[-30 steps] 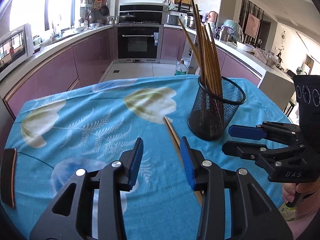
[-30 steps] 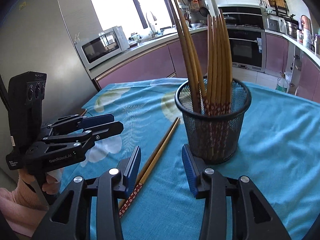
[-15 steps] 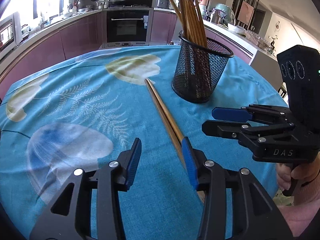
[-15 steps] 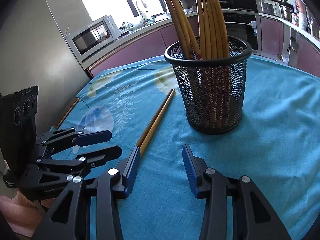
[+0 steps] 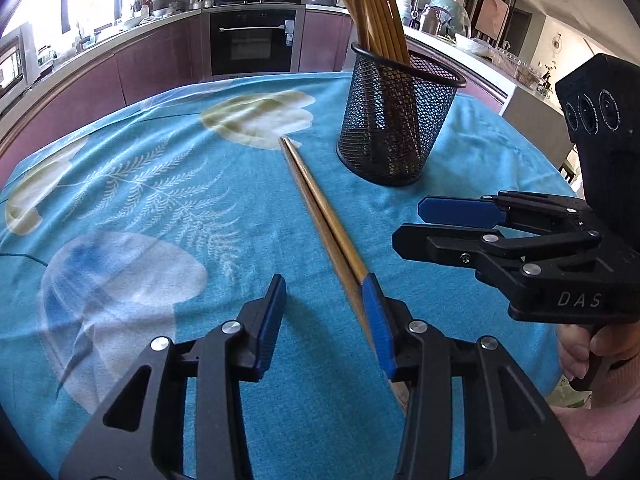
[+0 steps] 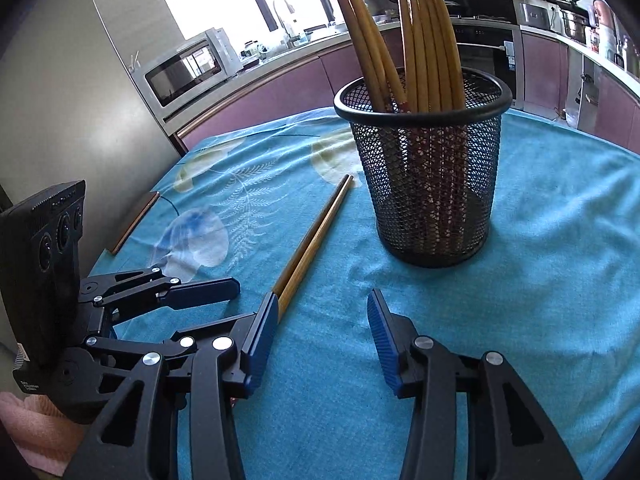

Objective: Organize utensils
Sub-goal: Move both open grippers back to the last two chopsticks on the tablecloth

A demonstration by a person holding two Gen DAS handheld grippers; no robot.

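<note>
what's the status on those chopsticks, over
Left tool open, low over the cloth, nothing gripped. Right tool open, empty. Loose chopsticks flat on cloth, beside left tool's right finger. Cup upright, path clear.

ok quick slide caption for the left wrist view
Left gripper open over a pair of chopsticks lying on the blue tablecloth, beside a mesh holder of chopsticks.
</note>
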